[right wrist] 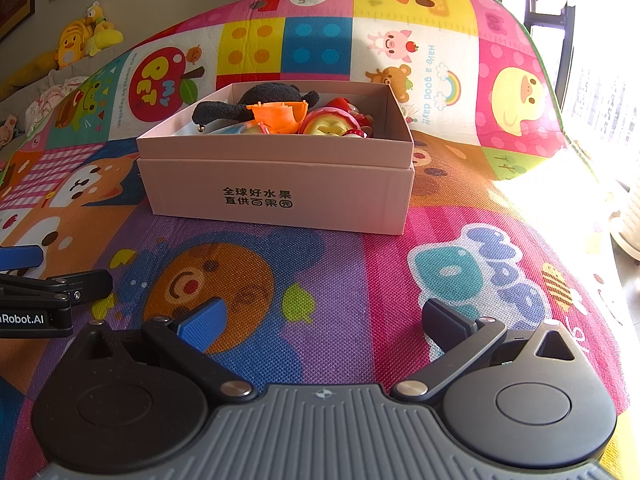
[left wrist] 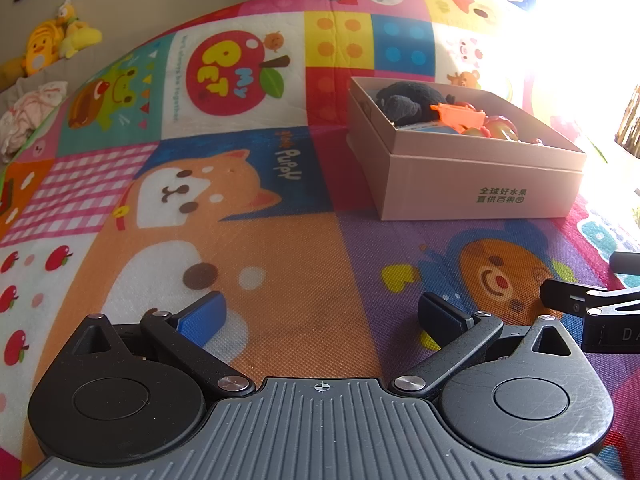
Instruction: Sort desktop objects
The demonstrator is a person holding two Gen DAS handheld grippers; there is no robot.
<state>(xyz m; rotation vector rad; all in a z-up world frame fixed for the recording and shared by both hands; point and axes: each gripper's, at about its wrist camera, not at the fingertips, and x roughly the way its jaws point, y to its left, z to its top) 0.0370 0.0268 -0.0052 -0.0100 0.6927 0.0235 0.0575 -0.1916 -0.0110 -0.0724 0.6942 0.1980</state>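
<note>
Both your grippers are hanging low over the colourful cartoon play mat (right wrist: 344, 264), the left gripper (left wrist: 322, 316) and right gripper (right wrist: 322, 316) each with fingers spread wide and nothing between them. Looks like you're basically done sorting: no loose toys show on the mat in either view. Everything's piled in the pink cardboard box (right wrist: 280, 196) sitting ahead of you: a black plush toy (right wrist: 260, 100), an orange plastic toy (right wrist: 278, 116), a round yellow and pink toy (right wrist: 330, 122), plus bits underneath I can't make out.
</note>
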